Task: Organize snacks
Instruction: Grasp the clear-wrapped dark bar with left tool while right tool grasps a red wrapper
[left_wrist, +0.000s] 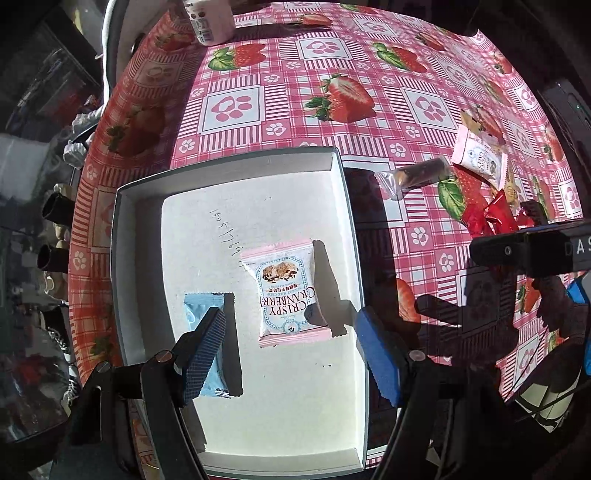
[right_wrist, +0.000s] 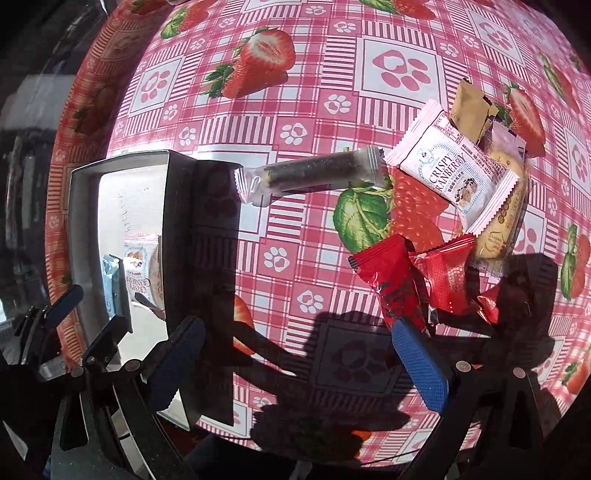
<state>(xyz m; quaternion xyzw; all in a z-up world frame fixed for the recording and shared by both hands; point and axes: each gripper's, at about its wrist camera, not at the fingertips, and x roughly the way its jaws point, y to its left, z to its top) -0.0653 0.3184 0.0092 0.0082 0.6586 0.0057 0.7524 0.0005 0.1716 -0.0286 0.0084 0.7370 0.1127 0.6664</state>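
A white shallow box (left_wrist: 155, 192) lies on the strawberry tablecloth. In it lie a pink Crispy Cranberry packet (left_wrist: 286, 291) and a light blue packet (left_wrist: 201, 314). My left gripper (left_wrist: 291, 350) is open and empty above the box. My right gripper (right_wrist: 295, 358) is open and empty over the cloth, right of the box (right_wrist: 181, 229). Loose snacks lie beyond it: a clear-wrapped dark bar (right_wrist: 314, 175), a second Crispy Cranberry packet (right_wrist: 452, 168), two red packets (right_wrist: 391, 280), a tan packet (right_wrist: 471, 107) and a biscuit packet (right_wrist: 502, 221). The left gripper also shows in the right wrist view (right_wrist: 88, 306).
A pink-white bottle (left_wrist: 207, 18) stands at the table's far edge. The table's left edge (left_wrist: 85, 206) drops off to dark clutter. The right gripper's black body (left_wrist: 532, 251) shows at the right of the left wrist view.
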